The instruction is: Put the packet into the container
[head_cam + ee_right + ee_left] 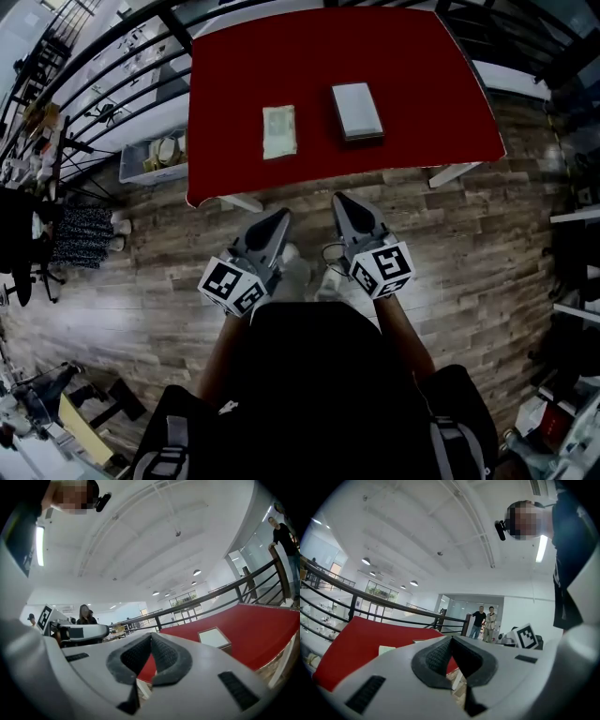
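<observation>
A pale packet [279,130] lies flat on the red table [234,94], left of a rectangular container [356,111] with a dark rim and a light inside. Both grippers are held low in front of the person, short of the table's near edge. My left gripper [281,217] is shut with nothing in it, and my right gripper [339,200] is shut and empty too. In the left gripper view the packet's corner [386,649] peeks over the closed gripper [451,639]. In the right gripper view the container [214,637] sits on the red table beyond the closed gripper [151,636].
Wooden floor [487,234] lies between the person and the table. A bin of items [155,157] stands left of the table, and black railings [103,84] run behind it. Two people [483,621] stand far off; another person [84,614] is behind.
</observation>
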A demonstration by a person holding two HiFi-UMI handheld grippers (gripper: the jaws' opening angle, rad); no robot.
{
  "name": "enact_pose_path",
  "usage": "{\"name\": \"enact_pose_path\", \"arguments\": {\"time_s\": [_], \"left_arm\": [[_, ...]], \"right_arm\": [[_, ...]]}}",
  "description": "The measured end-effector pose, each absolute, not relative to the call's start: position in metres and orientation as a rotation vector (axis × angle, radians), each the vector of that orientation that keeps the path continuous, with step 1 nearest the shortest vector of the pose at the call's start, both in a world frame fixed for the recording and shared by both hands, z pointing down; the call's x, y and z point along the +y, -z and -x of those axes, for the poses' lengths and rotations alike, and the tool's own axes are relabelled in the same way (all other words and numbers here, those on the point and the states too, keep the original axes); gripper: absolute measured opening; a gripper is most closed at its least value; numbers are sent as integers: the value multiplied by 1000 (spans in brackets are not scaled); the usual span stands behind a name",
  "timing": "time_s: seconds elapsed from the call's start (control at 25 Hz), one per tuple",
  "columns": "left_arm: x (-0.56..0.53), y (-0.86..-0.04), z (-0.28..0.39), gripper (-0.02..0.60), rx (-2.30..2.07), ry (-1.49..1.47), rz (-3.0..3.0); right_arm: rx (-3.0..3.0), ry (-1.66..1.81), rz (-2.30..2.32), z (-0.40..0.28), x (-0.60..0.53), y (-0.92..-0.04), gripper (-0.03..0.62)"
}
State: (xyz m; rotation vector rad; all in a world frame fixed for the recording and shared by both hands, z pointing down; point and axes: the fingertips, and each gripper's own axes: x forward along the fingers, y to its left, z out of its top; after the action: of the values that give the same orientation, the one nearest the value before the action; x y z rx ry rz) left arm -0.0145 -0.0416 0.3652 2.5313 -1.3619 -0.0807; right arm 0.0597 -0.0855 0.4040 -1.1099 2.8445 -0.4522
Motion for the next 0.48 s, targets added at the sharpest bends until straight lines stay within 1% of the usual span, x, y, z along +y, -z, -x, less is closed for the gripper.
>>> {"name": "enact_pose_path", "arguments": {"time_s": [0.48], "left_arm": [[-121,-376,61,6,-1345,86,-2537]], "right_arm": [[2867,449,1208,-23,-155,-415,20]]}}
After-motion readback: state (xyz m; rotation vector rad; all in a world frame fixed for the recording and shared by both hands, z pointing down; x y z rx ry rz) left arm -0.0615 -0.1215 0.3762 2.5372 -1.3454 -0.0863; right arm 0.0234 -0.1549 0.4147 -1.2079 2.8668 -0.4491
